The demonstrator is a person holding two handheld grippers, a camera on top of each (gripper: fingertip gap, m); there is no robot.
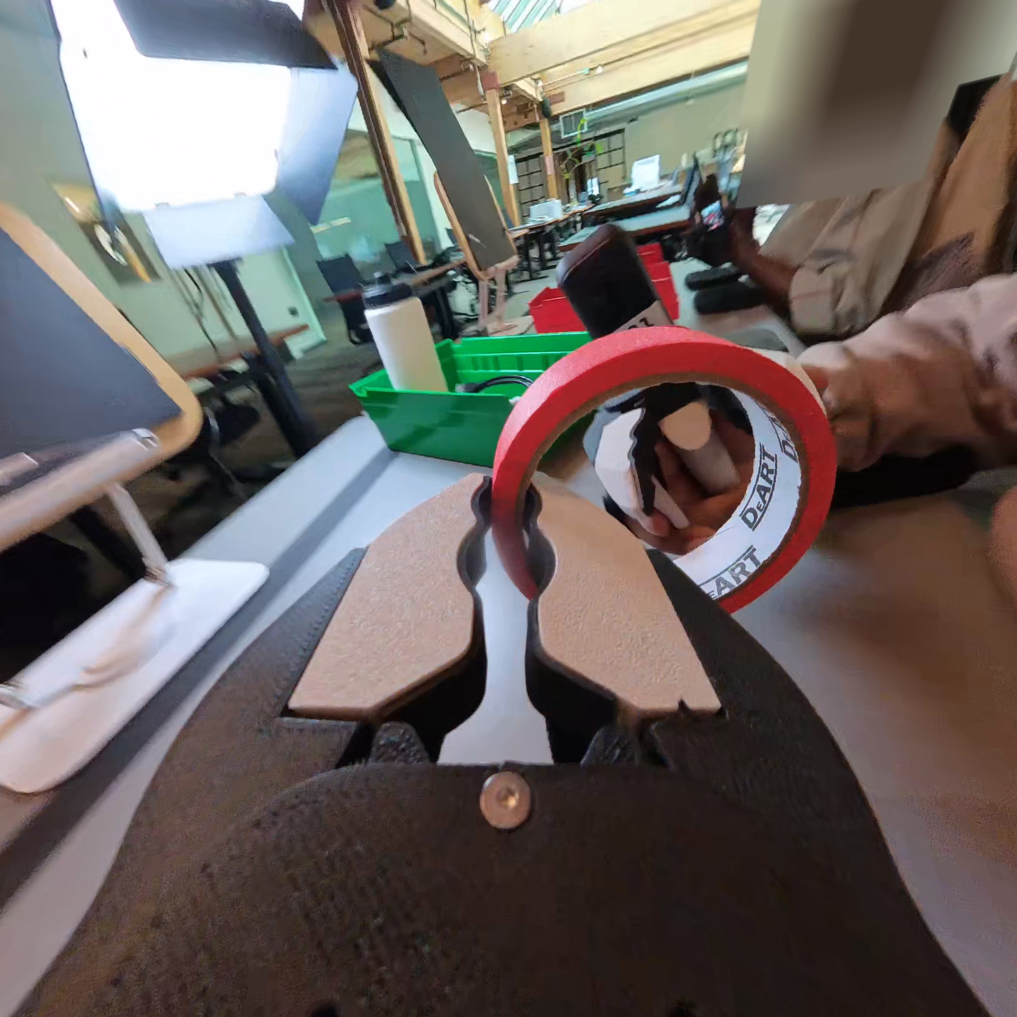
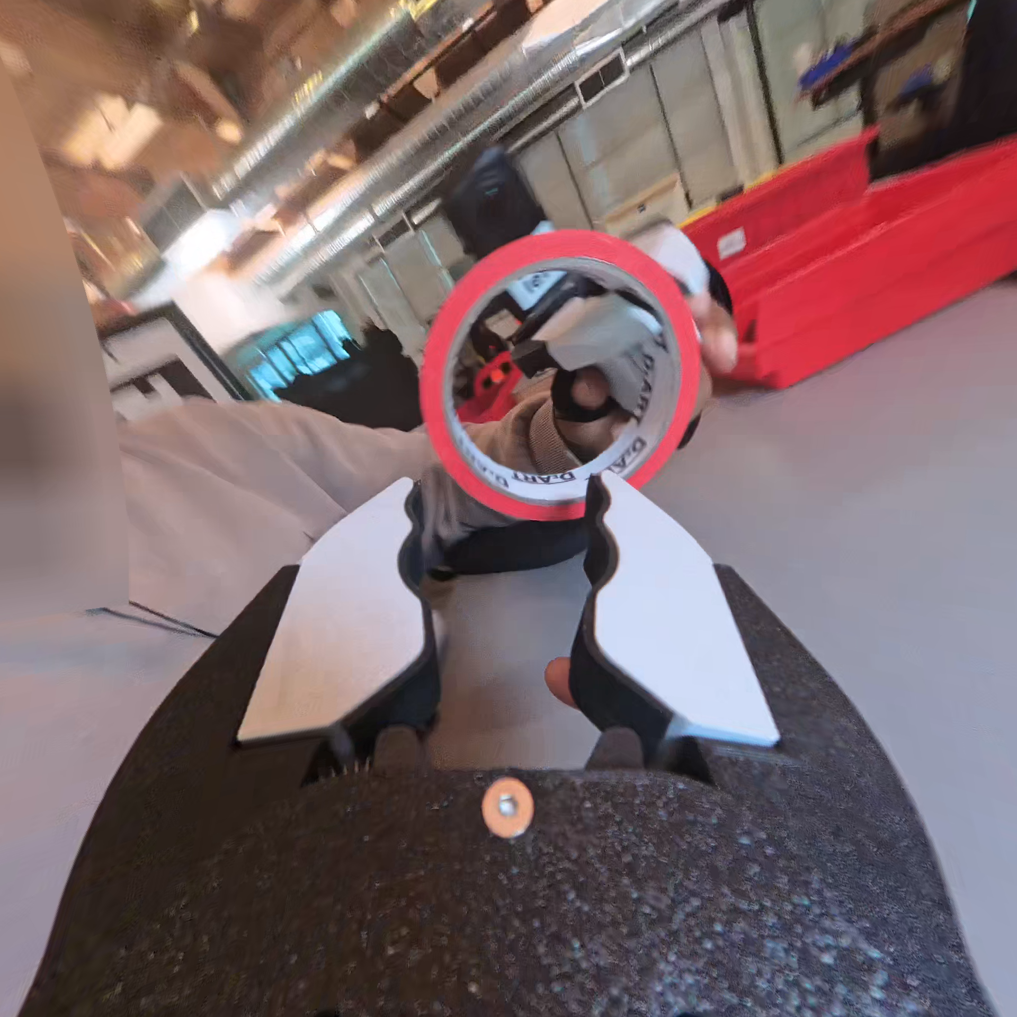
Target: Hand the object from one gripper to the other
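Note:
A red tape roll (image 1: 660, 352) with a white printed core is held upright above the grey table. My left gripper (image 1: 509, 490), with tan pads, is shut on the roll's left rim. Through the ring I see my right gripper's white fingers (image 1: 688, 440) just behind the roll. In the right wrist view the tape roll (image 2: 440, 396) stands right in front of my right gripper (image 2: 506, 487). That gripper is open, and the roll's lower rim sits at its fingertips, close to the right finger (image 2: 649, 578). The left gripper shows through the ring, blurred.
A green bin (image 1: 440, 418) holding a white bottle (image 1: 404, 341) stands on the grey table (image 1: 341, 495), with red bins (image 1: 556, 308) behind it. A red bin (image 2: 853, 264) shows on the right. A white stand base (image 1: 110, 633) sits on the left. A person's sleeve (image 1: 908, 374) reaches in from the right.

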